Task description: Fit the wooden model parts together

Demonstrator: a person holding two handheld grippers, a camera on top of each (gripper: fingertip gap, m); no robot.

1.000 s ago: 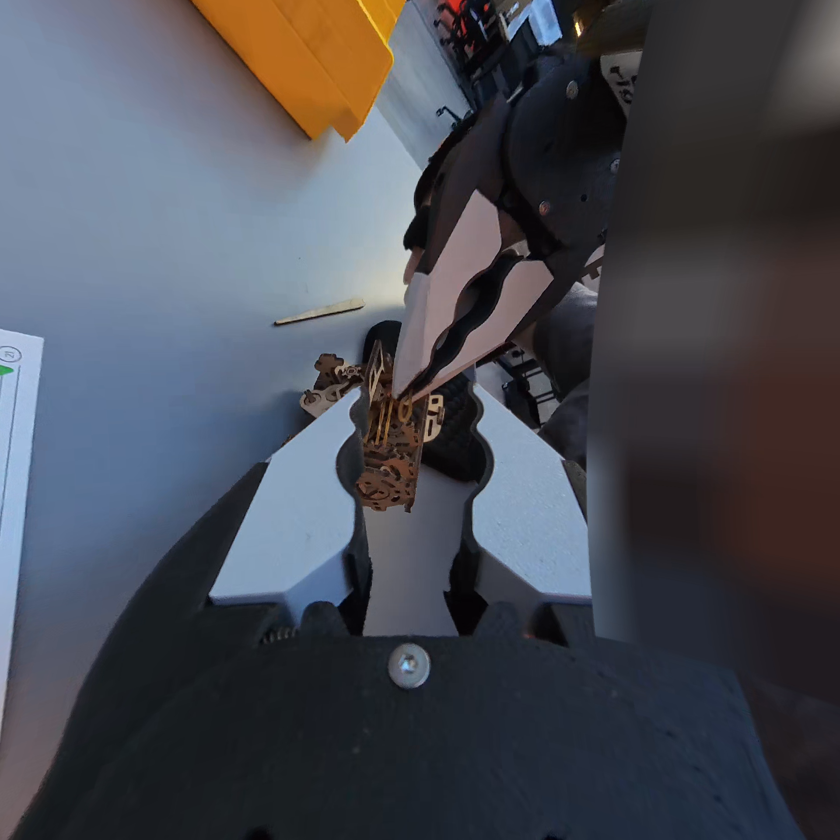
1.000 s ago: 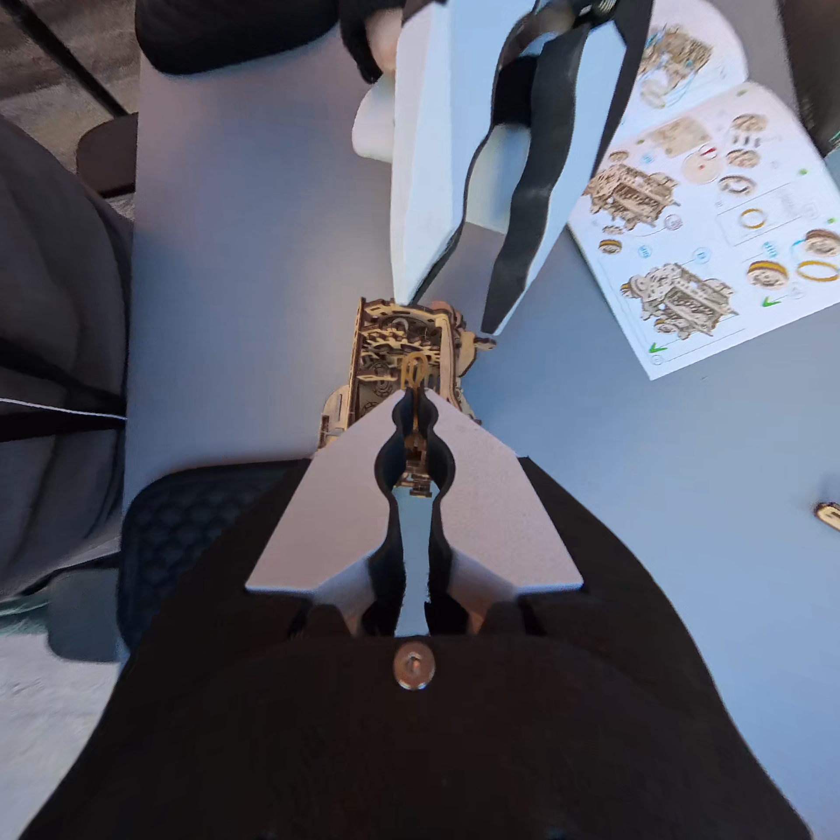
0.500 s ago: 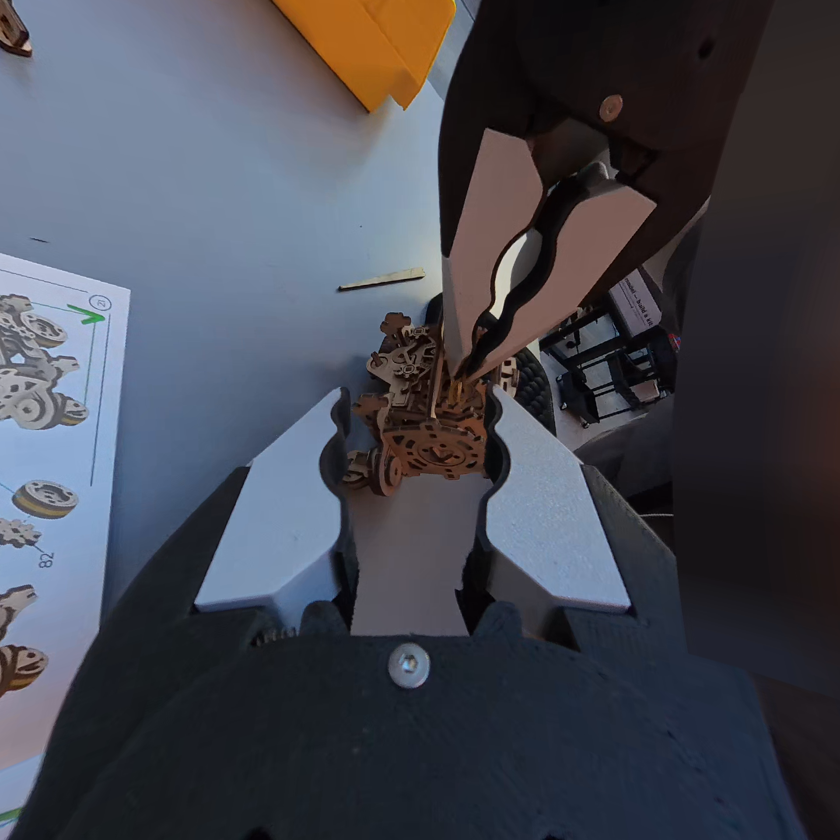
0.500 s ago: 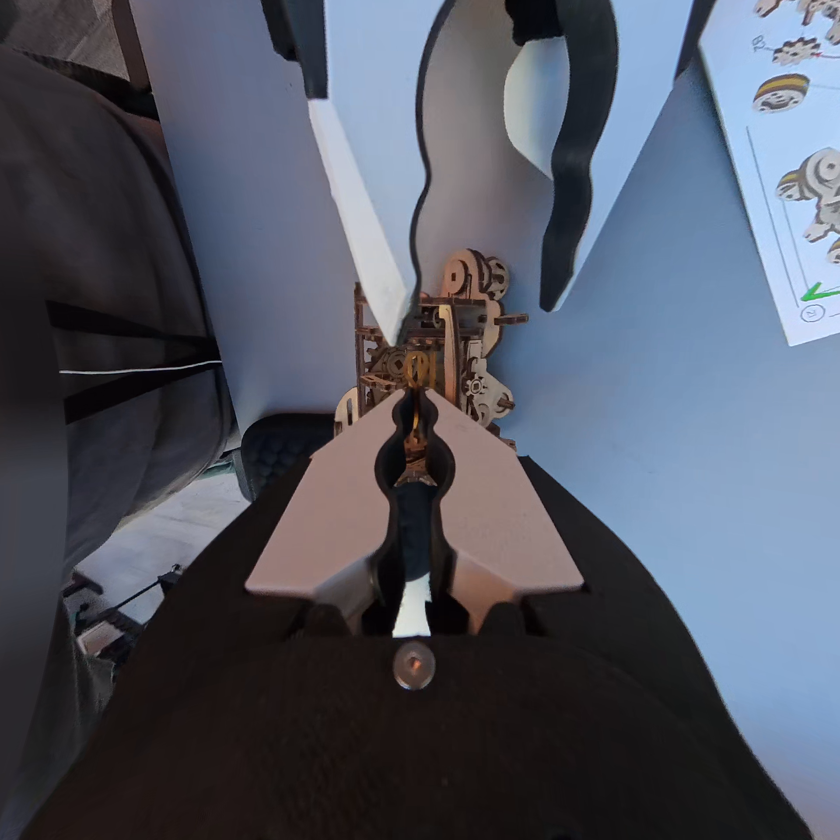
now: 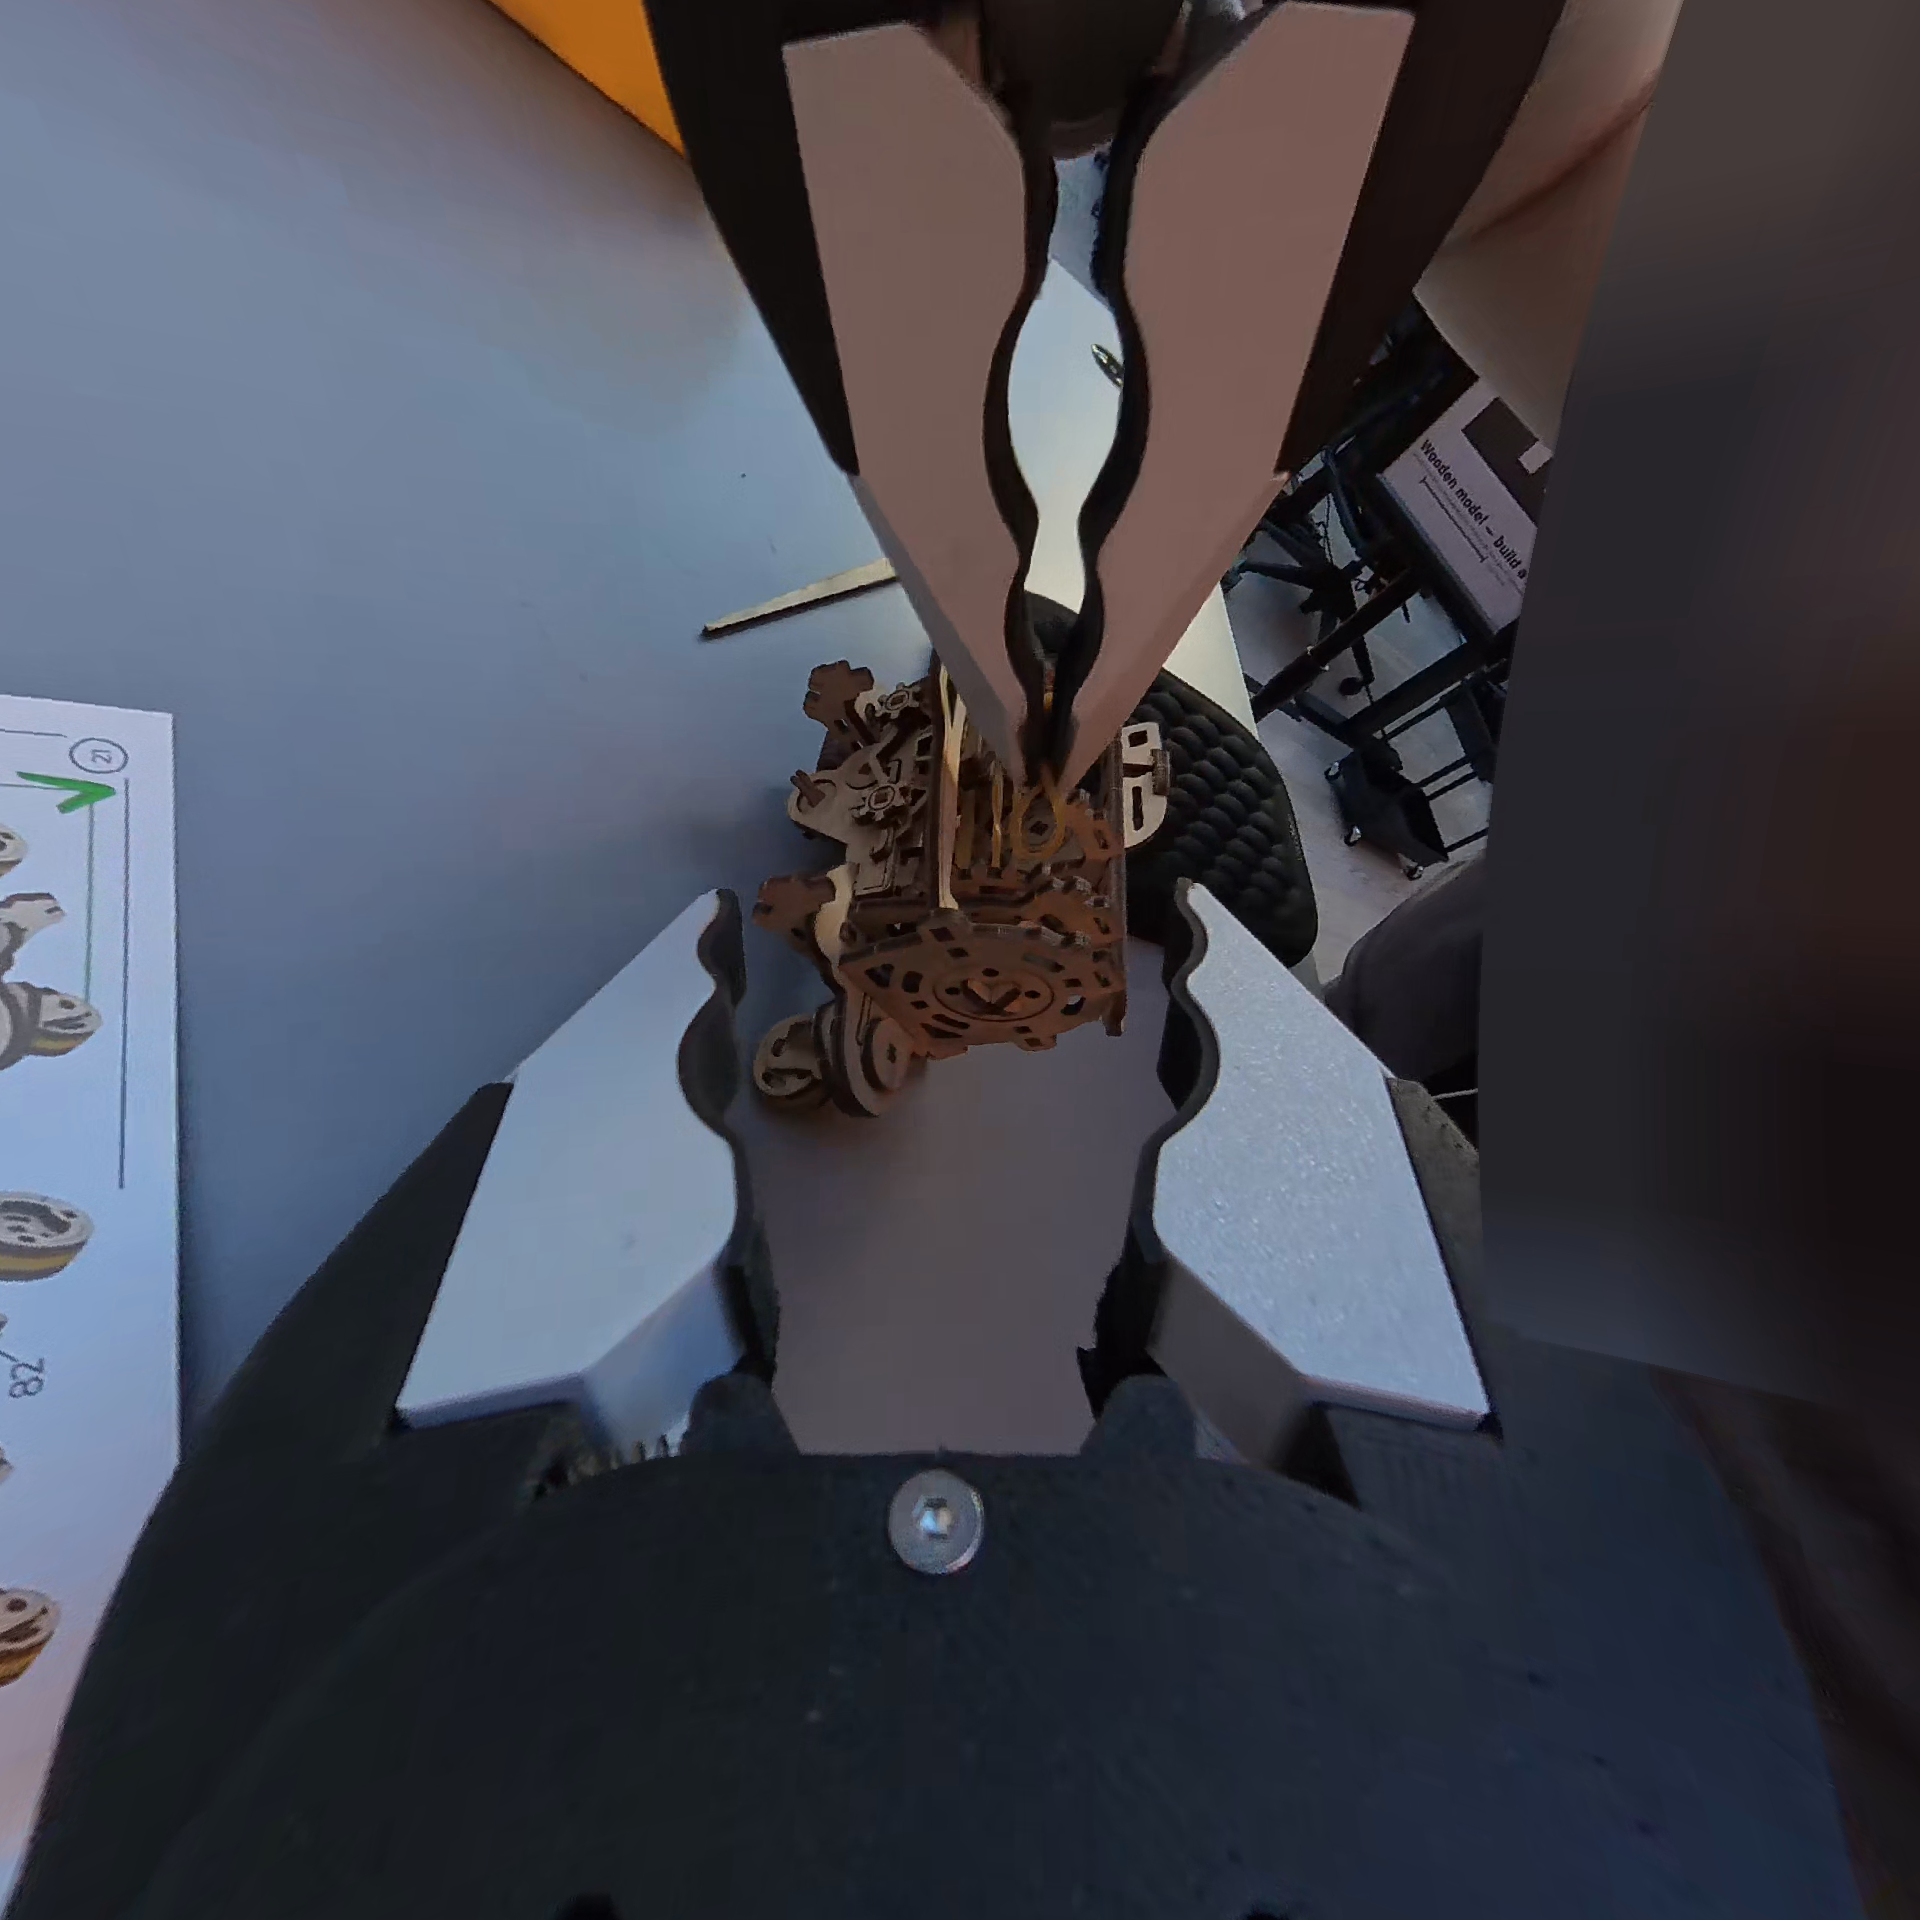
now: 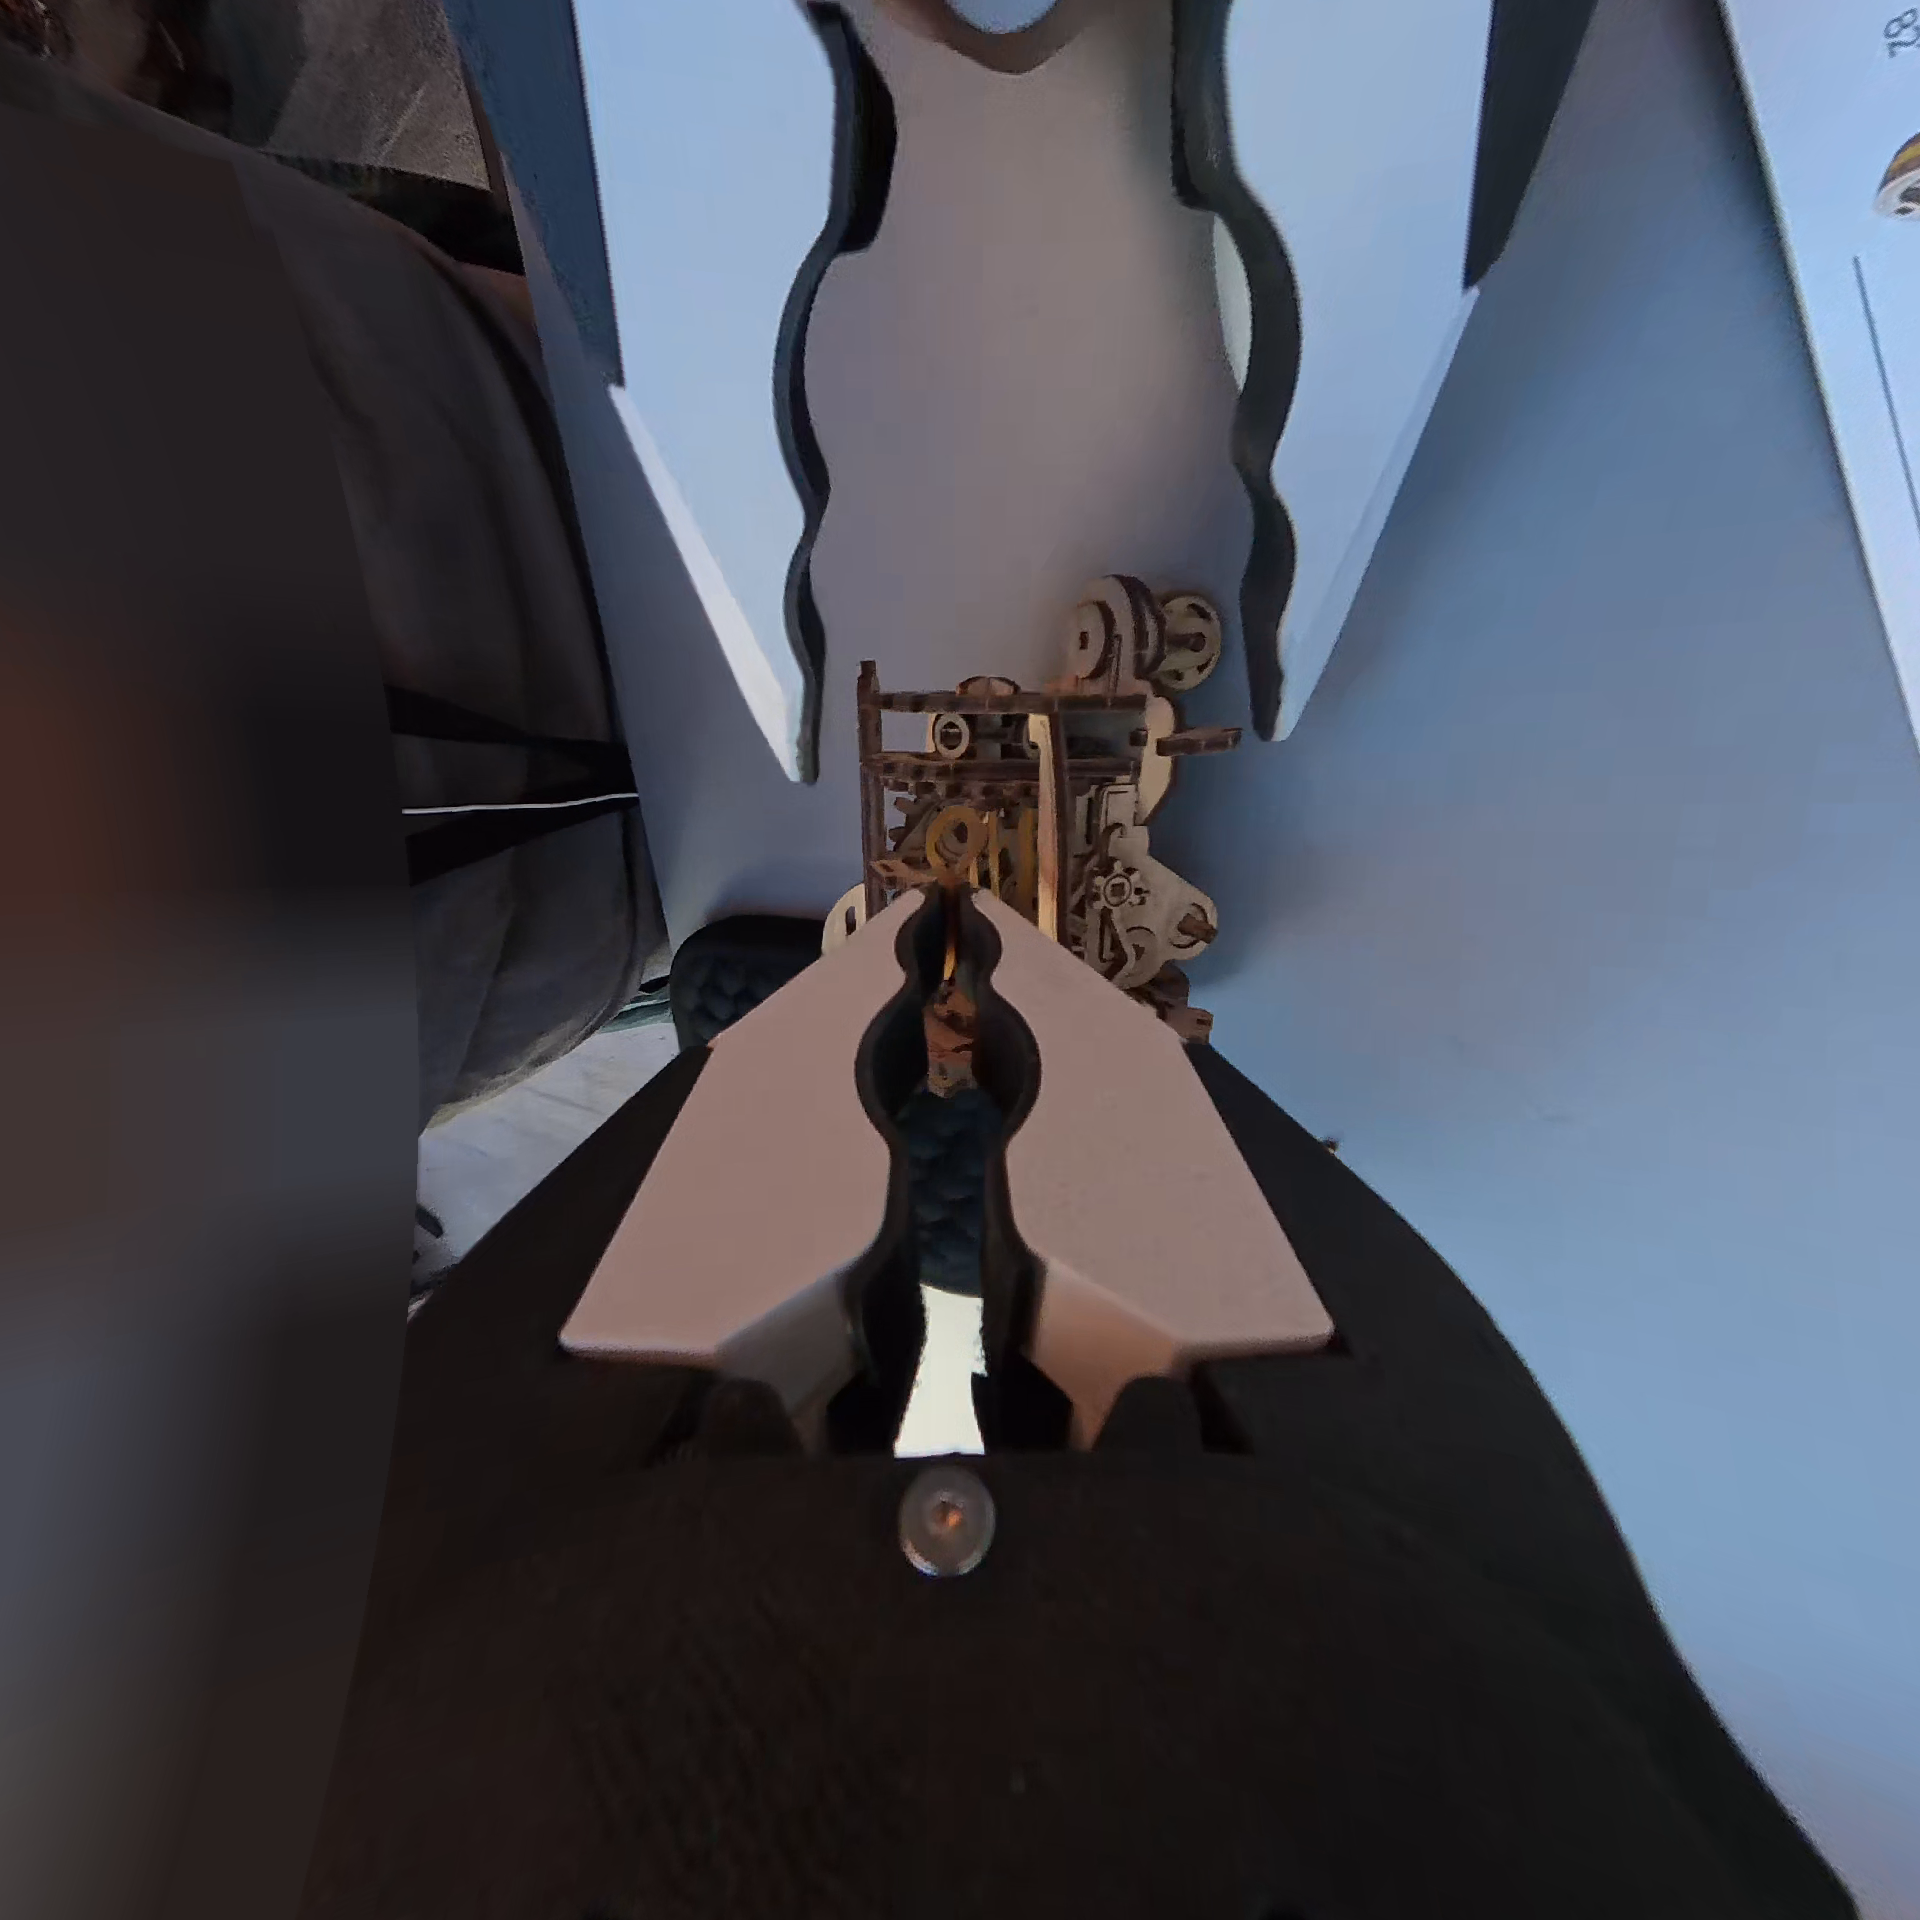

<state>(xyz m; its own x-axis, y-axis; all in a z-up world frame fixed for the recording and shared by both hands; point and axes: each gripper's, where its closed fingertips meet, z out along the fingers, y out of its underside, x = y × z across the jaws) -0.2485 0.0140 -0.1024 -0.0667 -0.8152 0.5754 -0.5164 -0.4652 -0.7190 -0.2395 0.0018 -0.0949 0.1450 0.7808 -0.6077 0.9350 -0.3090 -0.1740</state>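
Note:
A brown wooden gear model point(image 5: 966, 935) stands on the grey table point(image 5: 416, 468) near its edge. My left gripper point(image 5: 961, 909) is open wide. The model stands between its fingertips, with a gap between each pad and the model. My right gripper point(image 5: 1039, 758) comes down from above and is shut on a thin yellow loop-shaped piece point(image 5: 1049, 805) at the top of the model. In the right wrist view my right gripper point(image 6: 940, 896) pinches that yellow loop point(image 6: 956, 840) against the model point(image 6: 1101, 831). The open left gripper point(image 6: 1034, 748) faces it from behind the model.
A printed instruction sheet point(image 5: 62, 1039) lies at the left and shows in the right wrist view point(image 6: 1849, 208) too. A thin wooden strip point(image 5: 800, 603) lies behind the model. A yellow bin point(image 5: 592, 62) is at the back. A black chair point(image 5: 1205, 810) stands just past the table edge. My left and right fingertips are right by each other.
My left gripper's jaws have opened wider and its pads have come off the model. My right gripper has stayed shut on the yellow loop at the model's top.

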